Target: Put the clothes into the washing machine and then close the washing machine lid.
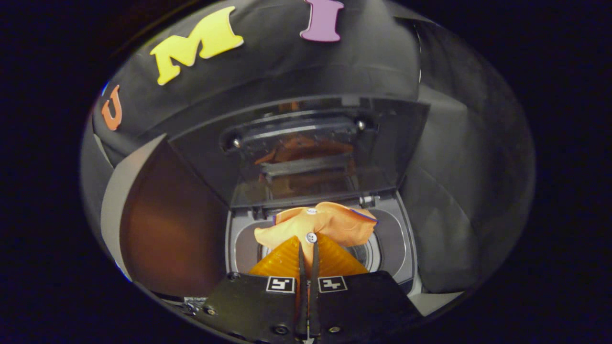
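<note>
Gripper [308, 248] fingers nearly together, pinched on a small orange cloth garment [318, 223] w/ a white button and thin dark edging; both fingers press on the fabric, which bunches up and spreads out just ahead of the tips. Garment hangs right over the round opening of the grey top-loading washing machine [399, 239], above the drum, not lying inside it. Beyond the garment the machine's dark see-through hinged lid [306, 148] stands up open, tilted back, w/ an orange reflection in its panel; hinge hardware sits just behind the cloth. Left of the machine, close beside it, a brown glossy panel w/ pale edge [167, 229]. Black cloth booth wall [459, 181] drapes behind and to the right
</note>
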Demonstrator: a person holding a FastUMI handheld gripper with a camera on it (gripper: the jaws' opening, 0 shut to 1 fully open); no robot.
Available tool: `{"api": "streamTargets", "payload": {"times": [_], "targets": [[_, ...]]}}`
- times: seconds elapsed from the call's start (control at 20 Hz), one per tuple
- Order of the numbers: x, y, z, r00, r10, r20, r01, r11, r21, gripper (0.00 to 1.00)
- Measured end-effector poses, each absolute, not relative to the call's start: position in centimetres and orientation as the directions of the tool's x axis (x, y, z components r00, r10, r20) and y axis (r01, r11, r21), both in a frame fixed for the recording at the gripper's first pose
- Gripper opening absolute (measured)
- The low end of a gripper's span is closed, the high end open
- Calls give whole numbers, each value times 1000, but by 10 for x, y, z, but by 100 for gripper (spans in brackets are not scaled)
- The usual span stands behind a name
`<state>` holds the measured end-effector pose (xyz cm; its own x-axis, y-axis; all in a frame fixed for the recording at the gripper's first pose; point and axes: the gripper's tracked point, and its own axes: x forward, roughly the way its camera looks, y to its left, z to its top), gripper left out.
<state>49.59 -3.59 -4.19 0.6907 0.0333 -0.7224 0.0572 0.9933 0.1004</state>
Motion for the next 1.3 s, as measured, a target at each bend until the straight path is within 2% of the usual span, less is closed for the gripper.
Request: {"api": "streamTargets", "payload": {"times": [0.25, 0.75, 0.8, 1.0, 1.3], "targets": [[491, -45, -80, 589, 9, -808, 81, 994, 70, 5], [485, -48, -85, 598, -11, -801, 77, 996, 44, 10], [485, -50, -81, 613, -18, -790, 77, 996, 37, 17], [486, -58, -74, 648, -59, -759, 108, 994, 15, 87], [483, -59, -69, 662, -54, -747, 106, 994, 22, 88]]}}
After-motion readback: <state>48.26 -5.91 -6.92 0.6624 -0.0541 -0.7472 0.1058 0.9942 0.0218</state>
